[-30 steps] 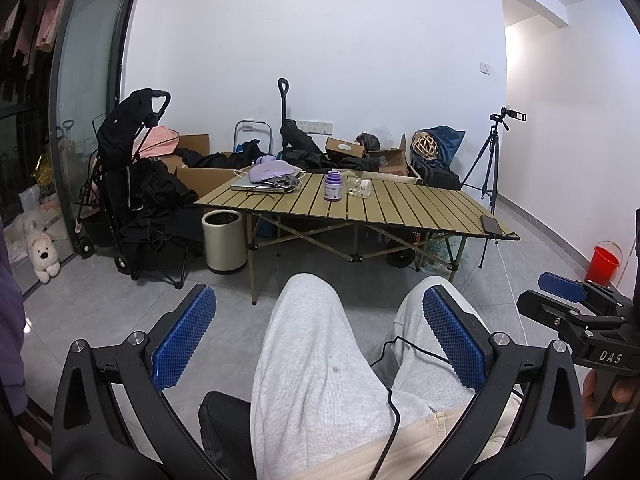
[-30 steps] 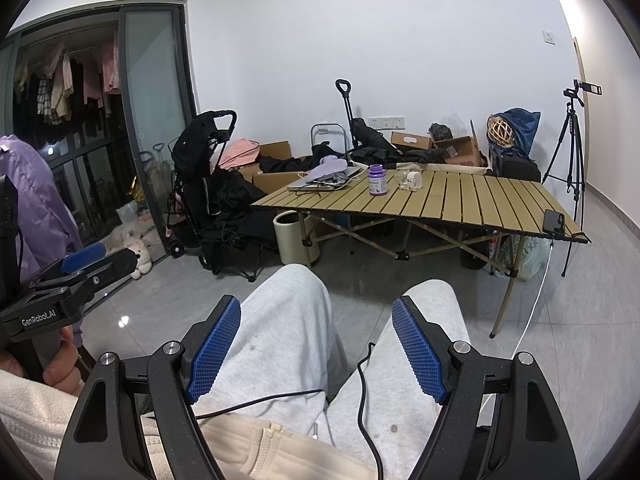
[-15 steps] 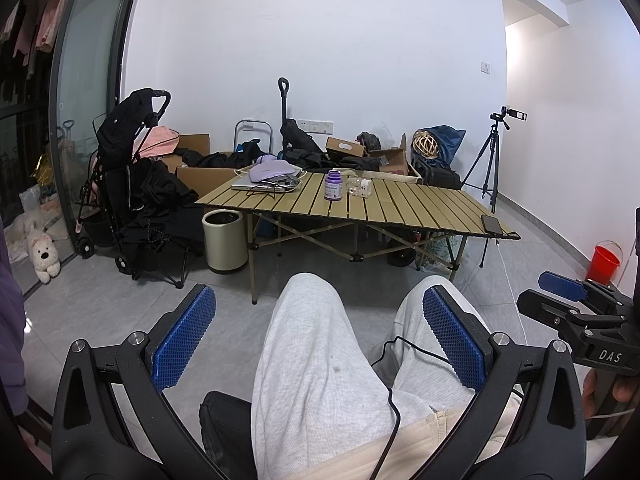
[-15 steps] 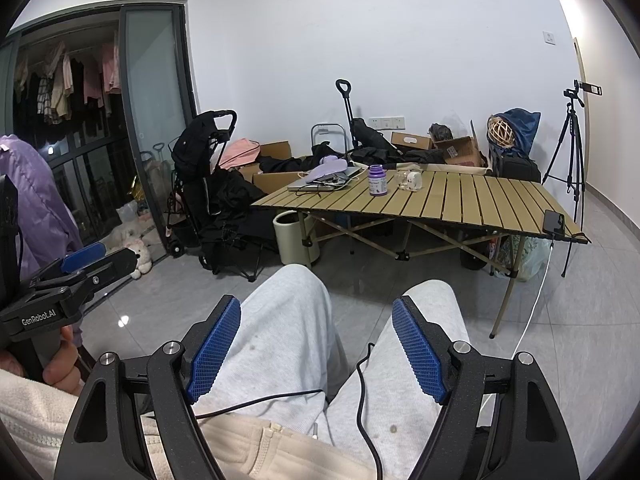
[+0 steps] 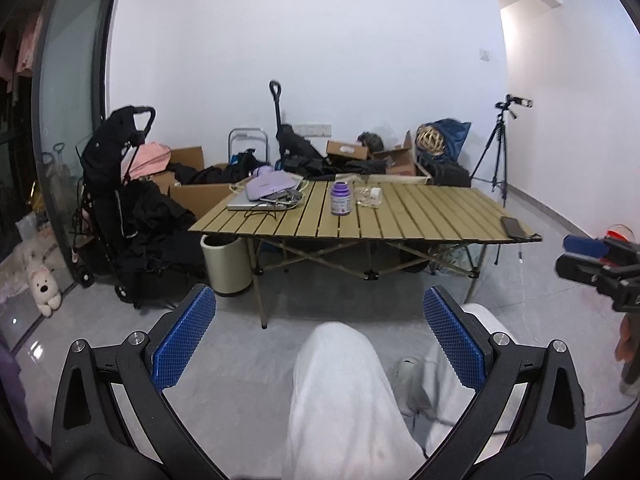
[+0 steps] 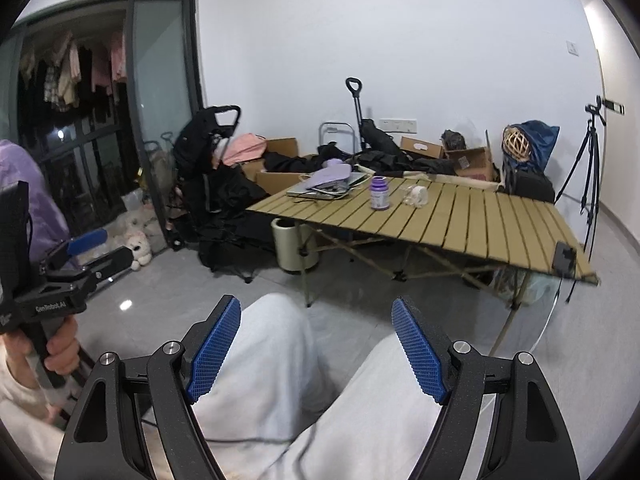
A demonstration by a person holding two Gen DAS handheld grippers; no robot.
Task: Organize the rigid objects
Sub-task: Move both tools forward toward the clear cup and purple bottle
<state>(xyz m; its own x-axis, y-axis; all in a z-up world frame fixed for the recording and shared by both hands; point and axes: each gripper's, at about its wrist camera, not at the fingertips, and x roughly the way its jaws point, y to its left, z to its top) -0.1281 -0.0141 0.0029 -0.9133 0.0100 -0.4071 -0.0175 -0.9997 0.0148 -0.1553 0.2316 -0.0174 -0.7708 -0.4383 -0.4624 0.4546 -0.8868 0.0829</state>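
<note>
Item: approach stage, nothing yet in hand. Left gripper (image 5: 319, 326): jaws spread wide, empty, held low over the operator's grey-trousered knees (image 5: 340, 380). Right gripper (image 6: 316, 348): jaws likewise spread and empty. Task objects, all well ahead of and above both jaw gaps: purple-capped jar (image 5: 341, 199) upright on the slatted folding table (image 5: 420, 220), a small clear-and-white item (image 5: 369, 197) just beside it on its right, too small to identify. Left of the jar: laptop (image 5: 256, 202) under a lilac pouch (image 5: 269, 186) with cables. Dark phone (image 5: 513, 227) at the table's near right corner, close to the edge. Recommended handling: close the distance first, raise both jaws to tabletop level, and bring one gap squarely around the jar's body below the cap; avoid snagging the cables. Room: grey tiled floor, white walls, beige bin (image 5: 226, 264) under the table, black stroller (image 5: 120, 200), cardboard boxes, tripod (image 5: 498, 148), plush toy (image 5: 42, 290) by the glass door.
</note>
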